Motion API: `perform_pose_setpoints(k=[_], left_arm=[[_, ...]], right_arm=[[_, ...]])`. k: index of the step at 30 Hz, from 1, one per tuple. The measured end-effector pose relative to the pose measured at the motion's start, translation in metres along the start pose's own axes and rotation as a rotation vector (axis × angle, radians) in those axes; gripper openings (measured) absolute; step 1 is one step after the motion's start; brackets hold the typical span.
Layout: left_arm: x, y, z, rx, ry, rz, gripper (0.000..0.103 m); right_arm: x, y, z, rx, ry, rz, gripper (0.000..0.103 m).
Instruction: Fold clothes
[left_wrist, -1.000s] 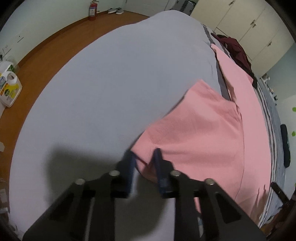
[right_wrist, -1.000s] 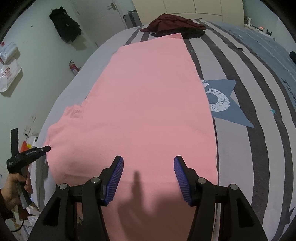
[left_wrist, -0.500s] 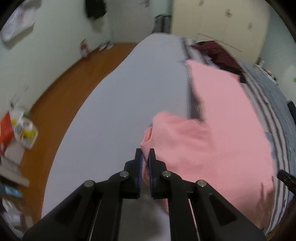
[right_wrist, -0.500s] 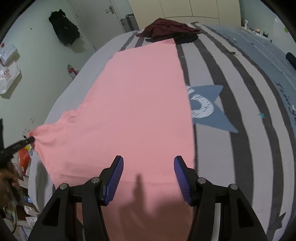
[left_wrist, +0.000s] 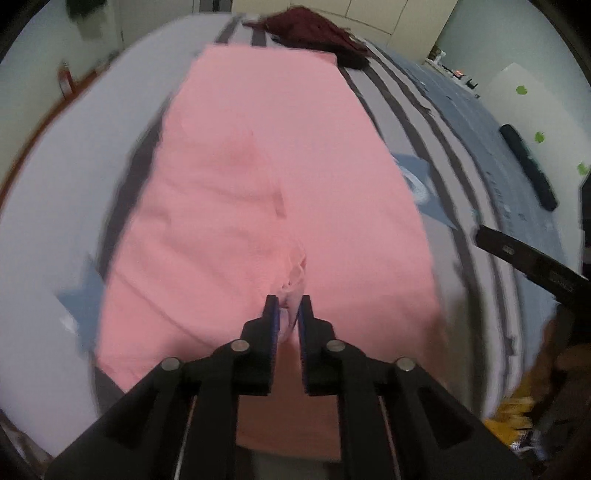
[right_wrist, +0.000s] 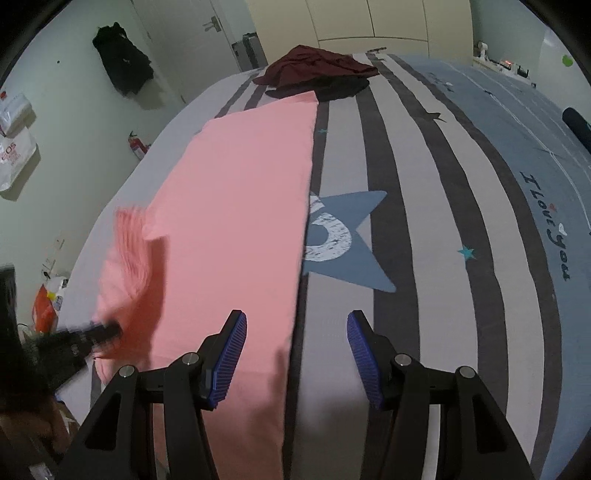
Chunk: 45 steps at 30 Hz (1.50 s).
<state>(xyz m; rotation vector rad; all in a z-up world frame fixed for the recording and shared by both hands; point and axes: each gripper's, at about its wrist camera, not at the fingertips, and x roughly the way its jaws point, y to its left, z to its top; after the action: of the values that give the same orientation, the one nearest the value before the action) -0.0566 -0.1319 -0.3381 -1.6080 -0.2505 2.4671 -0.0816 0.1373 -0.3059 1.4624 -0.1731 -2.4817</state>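
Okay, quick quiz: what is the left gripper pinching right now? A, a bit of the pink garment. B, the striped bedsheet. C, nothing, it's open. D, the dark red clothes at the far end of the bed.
A: the left gripper has its fingers nearly closed on a bunched bit of the pink garment.

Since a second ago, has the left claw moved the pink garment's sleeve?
Yes. The left claw, shut on the pink garment, has carried the sleeve inward off the plain grey bedsheet, over the garment's body.
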Motion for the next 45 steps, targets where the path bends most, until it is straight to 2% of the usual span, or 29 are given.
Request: perform_pose_setpoints(k=[1,3,6,7,13,15,20,21,22,24,26,29,31,37,43,45], left_arm=[[-0.002,-0.002,-0.003,0.003,0.000,-0.030,0.017],[-0.012,0.001,-0.003,0.019,-0.045,-0.039,0.020],[-0.023,0.029,0.006,-0.047,-0.087,-0.061,0.029],[-0.025,0.038,0.009,-0.066,-0.093,-0.056,0.029],[-0.003,0.100,0.035,-0.085,-0.079,0.121,0.030],[0.010,0.111,0.037,-0.072,-0.049,0.160,0.030],[0.022,0.119,0.036,-0.064,-0.058,0.083,0.030],[0.025,0.118,0.034,-0.038,-0.058,0.106,0.030],[0.027,0.118,0.033,-0.014,-0.058,0.129,0.030],[0.032,0.125,0.033,-0.056,-0.053,0.123,0.030],[0.035,0.136,0.034,-0.112,-0.048,0.123,0.030],[0.037,0.140,0.025,-0.117,-0.030,0.140,0.030],[0.029,0.142,-0.001,-0.121,-0.028,0.132,0.030],[0.045,0.140,0.005,-0.127,-0.028,0.112,0.030],[0.019,0.142,-0.018,-0.135,-0.026,0.107,0.030],[0.018,0.141,-0.021,-0.139,-0.025,0.106,0.030]], right_arm=[[0.002,-0.001,-0.001,0.000,0.003,-0.001,0.053],[0.007,0.002,-0.003,0.006,0.008,0.009,0.053],[0.016,0.014,-0.007,0.020,0.021,0.042,0.053],[0.020,0.020,-0.008,0.020,0.027,0.060,0.053],[0.039,0.075,-0.019,-0.037,0.067,0.163,0.053],[0.046,0.091,-0.022,-0.050,0.078,0.194,0.053],[0.056,0.119,-0.029,-0.067,0.087,0.255,0.053],[0.058,0.124,-0.031,-0.076,0.087,0.268,0.053],[0.060,0.130,-0.032,-0.093,0.089,0.271,0.053],[0.067,0.138,-0.034,-0.141,0.104,0.224,0.053],[0.073,0.137,-0.036,-0.136,0.126,0.178,0.053],[0.080,0.123,-0.038,-0.047,0.163,0.206,0.053],[0.080,0.120,-0.042,-0.039,0.175,0.226,0.053],[0.083,0.136,-0.055,-0.092,0.190,0.231,0.052],[0.096,0.139,-0.057,-0.094,0.172,0.211,0.040],[0.096,0.141,-0.058,-0.109,0.167,0.212,0.027]])
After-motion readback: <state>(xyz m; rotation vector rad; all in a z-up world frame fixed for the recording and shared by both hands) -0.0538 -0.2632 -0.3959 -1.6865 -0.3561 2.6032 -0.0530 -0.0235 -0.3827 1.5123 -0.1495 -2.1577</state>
